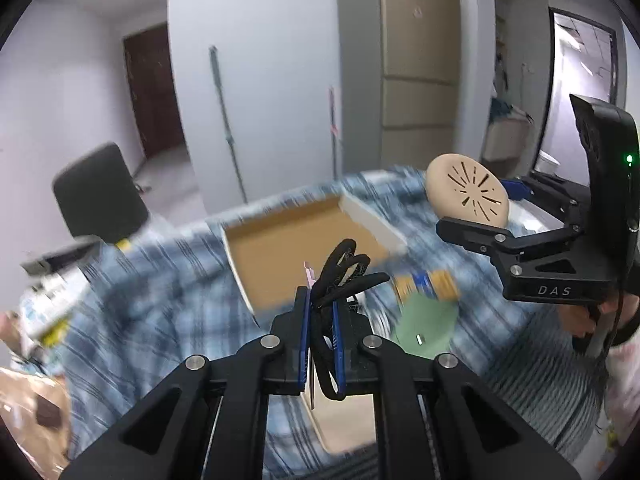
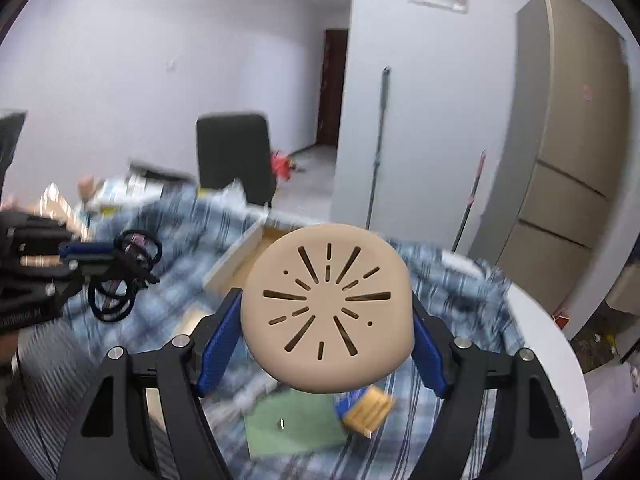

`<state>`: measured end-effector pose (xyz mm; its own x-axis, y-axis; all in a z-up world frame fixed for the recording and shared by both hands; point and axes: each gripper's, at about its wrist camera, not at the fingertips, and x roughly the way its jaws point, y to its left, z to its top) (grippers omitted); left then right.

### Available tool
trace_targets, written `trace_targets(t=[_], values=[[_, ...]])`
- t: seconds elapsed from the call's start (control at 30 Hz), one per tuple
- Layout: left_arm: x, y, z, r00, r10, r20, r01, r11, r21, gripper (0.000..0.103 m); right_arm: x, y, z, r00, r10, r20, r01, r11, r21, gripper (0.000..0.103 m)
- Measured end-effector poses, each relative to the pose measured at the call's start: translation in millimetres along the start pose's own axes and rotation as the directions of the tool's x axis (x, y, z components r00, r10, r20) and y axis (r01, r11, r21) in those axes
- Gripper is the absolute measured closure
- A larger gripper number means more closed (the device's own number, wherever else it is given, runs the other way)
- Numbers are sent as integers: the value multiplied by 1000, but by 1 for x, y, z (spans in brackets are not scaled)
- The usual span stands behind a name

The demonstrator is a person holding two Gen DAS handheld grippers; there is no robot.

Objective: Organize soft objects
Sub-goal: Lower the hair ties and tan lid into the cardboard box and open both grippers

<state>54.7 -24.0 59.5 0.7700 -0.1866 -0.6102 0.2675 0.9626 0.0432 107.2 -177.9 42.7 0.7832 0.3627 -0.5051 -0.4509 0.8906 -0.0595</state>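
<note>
Two loads aloft: left gripper [image 1: 322, 320] clenched on black hair ties [image 1: 340, 276] between its pads; right gripper [image 2: 326, 344] grasps beige slotted disc [image 2: 328, 312] at its edges, above cardboard box [image 1: 296, 248].

Matt, smooth beige pad [image 2: 328, 312], black elastic hair ties [image 1: 340, 276] — soft checked cloth [image 1: 160, 320] beneath a cardboard box [image 1: 288, 256].

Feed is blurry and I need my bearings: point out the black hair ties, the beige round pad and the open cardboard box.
black hair ties [image 1: 340, 268], left wrist view, on the loops above the fingertips.
beige round pad [image 2: 328, 312], right wrist view, centre of its slotted face.
open cardboard box [image 1: 280, 252], left wrist view, bare inner floor.
</note>
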Motion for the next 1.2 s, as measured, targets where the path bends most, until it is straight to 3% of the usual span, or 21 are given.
trace_targets(t=[0.13,0.27,0.4,0.53,0.7,0.83,0.97,1.03,1.1,1.13,1.2], values=[[-7,7,42,997,38,65,-34,998,-60,92,-6,-9,47,995,-51,82,45,996,80,28],[-6,28,81,981,103,162,-69,976,-205,92,2,-21,84,986,-94,141,73,987,145,28],[19,44,108,983,74,166,-24,958,-286,92,31,-31,98,989,-58,134,32,981,192,28],[64,54,114,994,59,95,-28,954,-298,92,74,-31,81,996,-61,60,50,983,179,27],[133,72,86,997,61,-51,-74,944,-322,92,142,-39,36,994,-30,-107,51,979,196,27],[185,84,57,979,-50,-197,-31,920,-390,92,178,-43,7,978,7,-211,32,983,180,27],[208,83,42,962,-10,-272,-90,931,-353,91,196,-40,-12,963,71,-261,-24,983,181,23],[214,83,39,956,-25,-292,-87,928,-364,77,202,-38,-18,953,73,-294,-26,986,163,21],[217,83,38,950,-71,-303,-55,920,-388,27,204,-36,-20,951,44,-305,1,989,146,16],[214,82,38,956,-71,-283,-47,920,-390,19,201,-35,-20,954,33,-298,11,989,145,13],[205,83,44,974,-2,-227,-83,927,-365,17,196,-35,-18,959,33,-283,13,987,160,8]])
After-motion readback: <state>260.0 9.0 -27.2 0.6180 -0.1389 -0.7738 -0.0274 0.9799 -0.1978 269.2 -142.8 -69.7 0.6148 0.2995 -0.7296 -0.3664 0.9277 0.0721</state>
